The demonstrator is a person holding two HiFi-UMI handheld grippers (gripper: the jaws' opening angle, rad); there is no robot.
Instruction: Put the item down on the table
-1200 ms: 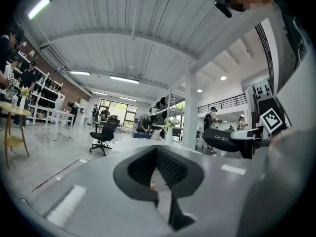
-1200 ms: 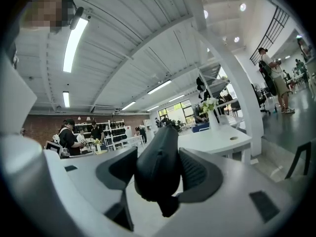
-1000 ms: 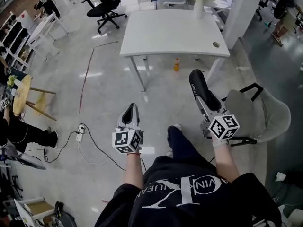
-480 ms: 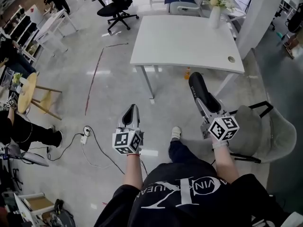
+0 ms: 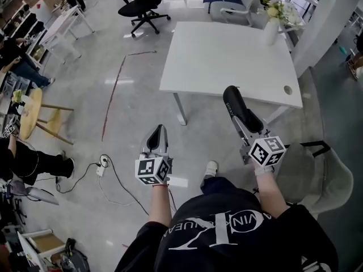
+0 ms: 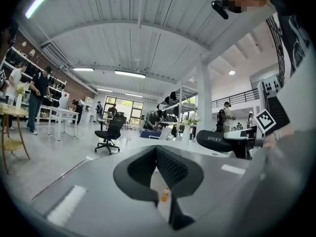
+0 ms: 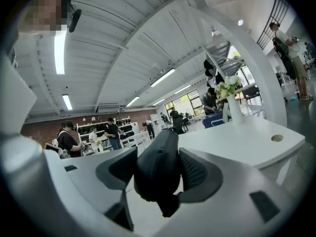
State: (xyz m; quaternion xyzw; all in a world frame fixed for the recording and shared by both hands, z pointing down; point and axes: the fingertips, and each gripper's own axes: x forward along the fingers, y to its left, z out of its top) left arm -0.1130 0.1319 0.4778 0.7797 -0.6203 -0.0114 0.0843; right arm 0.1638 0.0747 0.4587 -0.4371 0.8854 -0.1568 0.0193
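- The right tongs are clamping a long black item by its near end; most of it is sticking out past the jaws.
- The left tongs are closed with nothing between them, hanging over the floor, well apart from the item.
- The item is hovering in the air at the near edge of the white counter, not resting on it.
- Judging from this, letting go too early would be dropping it to the floor, since only its tip is reaching the edge.
- With such an end-on grip, the item may be prone to pivoting or slipping as it is lowered.
- A white vase is standing at the counter's far right corner, holding pale flowers; a placement carried too far could be knocking it over.
- The left gripper view is showing a small orange bottle on the floor; its contents cannot be told.
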